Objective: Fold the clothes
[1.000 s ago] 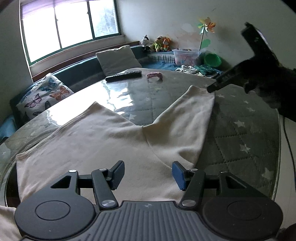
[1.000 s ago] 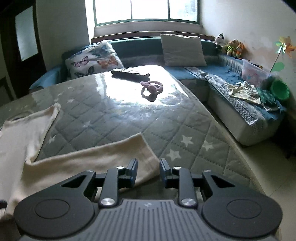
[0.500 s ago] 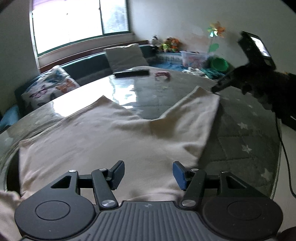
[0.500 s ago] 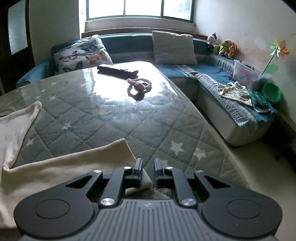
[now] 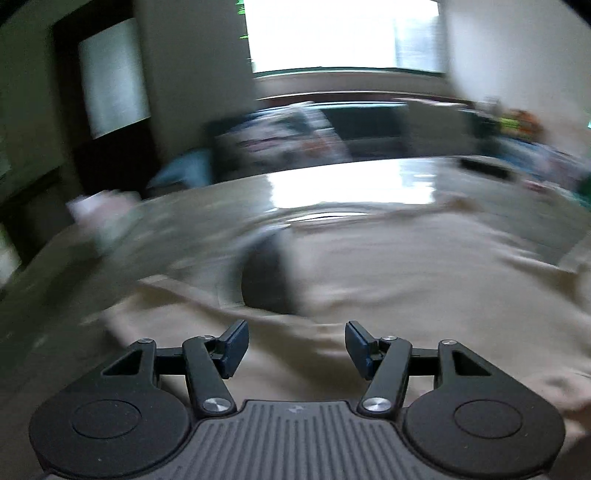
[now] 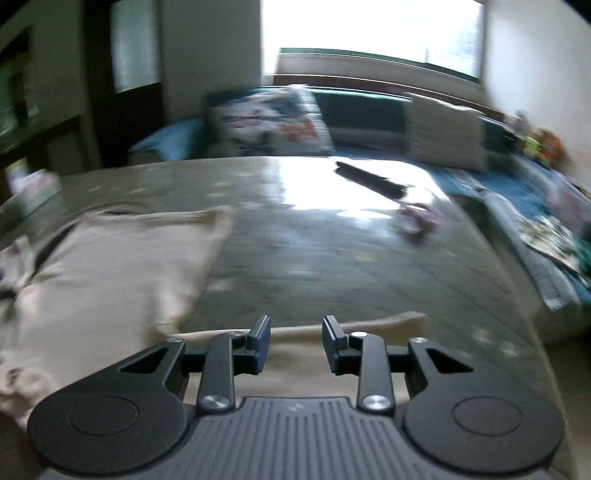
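Cream-coloured fabric, a soft garment (image 5: 424, 280), lies spread across the near part of the quilted grey bench (image 6: 332, 266), badly blurred in both wrist views. In the left wrist view its cloth fills the area ahead of and beneath the left tool (image 5: 295, 345), whose blue-padded fingers (image 5: 236, 339) stand wide apart with nothing between them, hovering over the cloth; whether they touch it cannot be told. A dark rounded opening, seemingly the neckline, shows in the garment just beyond that tool.

In the right wrist view a folded-looking mass of the same garment (image 6: 110, 273) sits toward the bench's left edge, while another strip of it runs along the near edge under the right tool (image 6: 295, 338). That tool's jaws are also parted, gripping nothing.

Farther out, near the far edge of the bench, lie a long black remote control (image 6: 369, 179) and a small pink object (image 6: 419, 218). Beyond the bench stand a blue sofa (image 6: 369, 110) with a butterfly-print cushion (image 6: 269, 122) and a pale cushion (image 6: 447, 133), below a bright window (image 6: 369, 29).
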The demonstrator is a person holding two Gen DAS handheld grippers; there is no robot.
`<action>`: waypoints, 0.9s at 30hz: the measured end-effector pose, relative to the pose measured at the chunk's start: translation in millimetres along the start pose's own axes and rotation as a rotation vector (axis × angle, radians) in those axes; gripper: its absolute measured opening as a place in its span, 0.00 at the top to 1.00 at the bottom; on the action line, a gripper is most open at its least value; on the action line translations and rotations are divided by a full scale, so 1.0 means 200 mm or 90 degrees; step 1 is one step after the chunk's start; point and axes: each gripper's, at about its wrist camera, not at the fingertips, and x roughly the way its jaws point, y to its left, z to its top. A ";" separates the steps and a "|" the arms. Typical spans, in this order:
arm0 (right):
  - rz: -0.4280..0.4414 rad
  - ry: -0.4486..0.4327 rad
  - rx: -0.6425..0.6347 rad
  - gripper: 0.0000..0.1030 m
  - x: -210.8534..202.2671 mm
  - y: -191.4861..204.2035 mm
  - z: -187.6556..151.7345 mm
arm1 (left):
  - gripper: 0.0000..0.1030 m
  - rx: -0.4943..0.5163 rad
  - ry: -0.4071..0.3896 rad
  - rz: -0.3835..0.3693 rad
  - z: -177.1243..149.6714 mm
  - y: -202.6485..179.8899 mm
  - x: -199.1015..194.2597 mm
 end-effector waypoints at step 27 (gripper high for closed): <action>0.380 0.047 -0.374 0.70 0.07 1.34 -0.07 | 0.97 -0.203 0.040 0.075 0.04 0.62 0.28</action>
